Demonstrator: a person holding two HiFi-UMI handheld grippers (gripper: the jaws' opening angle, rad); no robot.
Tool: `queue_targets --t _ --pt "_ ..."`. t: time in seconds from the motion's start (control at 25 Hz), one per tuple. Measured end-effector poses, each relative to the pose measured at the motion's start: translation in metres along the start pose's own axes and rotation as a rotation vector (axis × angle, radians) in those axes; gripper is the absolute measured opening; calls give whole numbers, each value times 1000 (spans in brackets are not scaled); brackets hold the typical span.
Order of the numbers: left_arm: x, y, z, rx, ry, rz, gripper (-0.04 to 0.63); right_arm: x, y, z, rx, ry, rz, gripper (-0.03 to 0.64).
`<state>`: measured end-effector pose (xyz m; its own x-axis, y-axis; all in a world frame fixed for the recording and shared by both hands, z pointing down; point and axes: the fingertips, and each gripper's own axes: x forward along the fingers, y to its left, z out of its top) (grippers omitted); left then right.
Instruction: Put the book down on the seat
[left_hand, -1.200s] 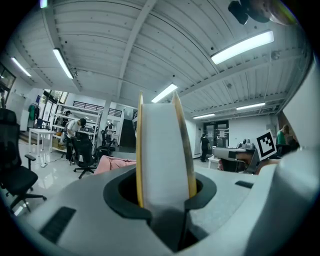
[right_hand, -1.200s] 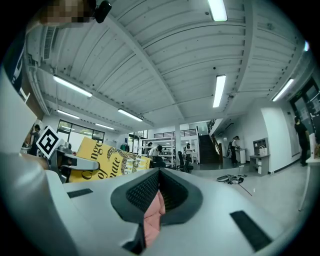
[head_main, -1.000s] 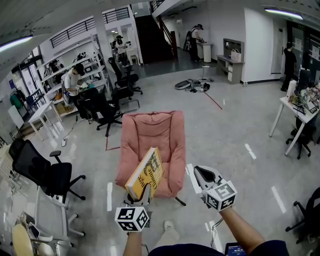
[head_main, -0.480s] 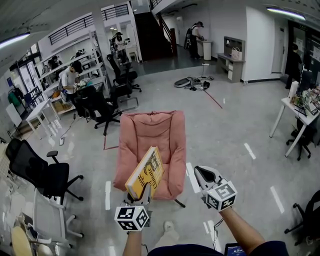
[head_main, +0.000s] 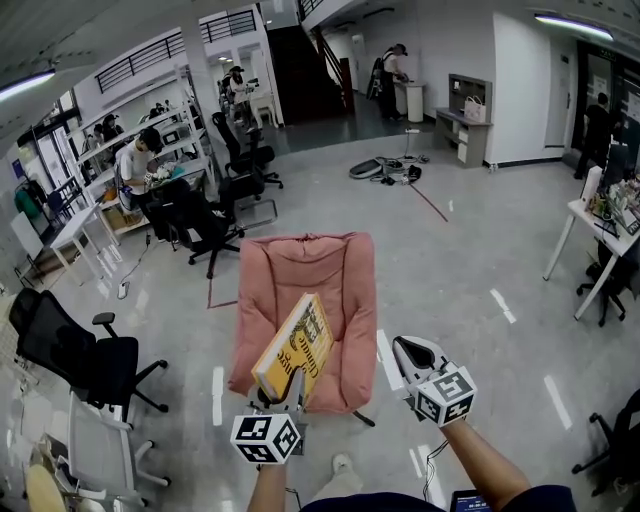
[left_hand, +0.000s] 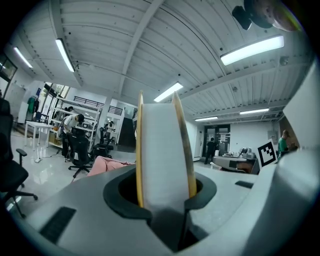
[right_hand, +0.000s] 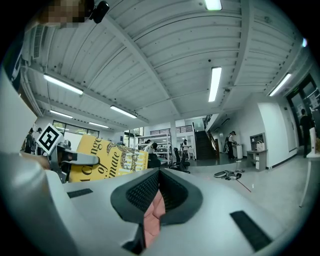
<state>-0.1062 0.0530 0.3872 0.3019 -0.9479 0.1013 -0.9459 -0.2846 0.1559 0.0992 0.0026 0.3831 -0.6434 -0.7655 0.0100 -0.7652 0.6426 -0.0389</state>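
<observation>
A yellow book stands tilted in the air over the front of the pink cushioned seat. My left gripper is shut on the book's lower edge. In the left gripper view the book's white page edge rises straight between the jaws and hides most of what lies ahead. My right gripper hovers to the right of the seat's front corner, shut and empty. In the right gripper view, the book's cover shows at left and a sliver of pink seat shows through the narrow slit between the jaws.
Black office chairs stand at the left, more behind the seat. A white desk is at the right. Cables and gear lie on the floor farther back. People work at shelves and by the far wall.
The head view has shifted a little, so the pink seat sits slightly lower and nearer. Both grippers and the book keep the same pose.
</observation>
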Motion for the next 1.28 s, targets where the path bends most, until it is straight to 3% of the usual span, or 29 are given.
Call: queue_targets --t 0.56,1.28 --pt "58 47 24 21 22 -6 149 67 -24 7 22 9 -23 14" --pt "111 106 19 -15 57 -40 149 145 -33 -6 27 53 -39 14"
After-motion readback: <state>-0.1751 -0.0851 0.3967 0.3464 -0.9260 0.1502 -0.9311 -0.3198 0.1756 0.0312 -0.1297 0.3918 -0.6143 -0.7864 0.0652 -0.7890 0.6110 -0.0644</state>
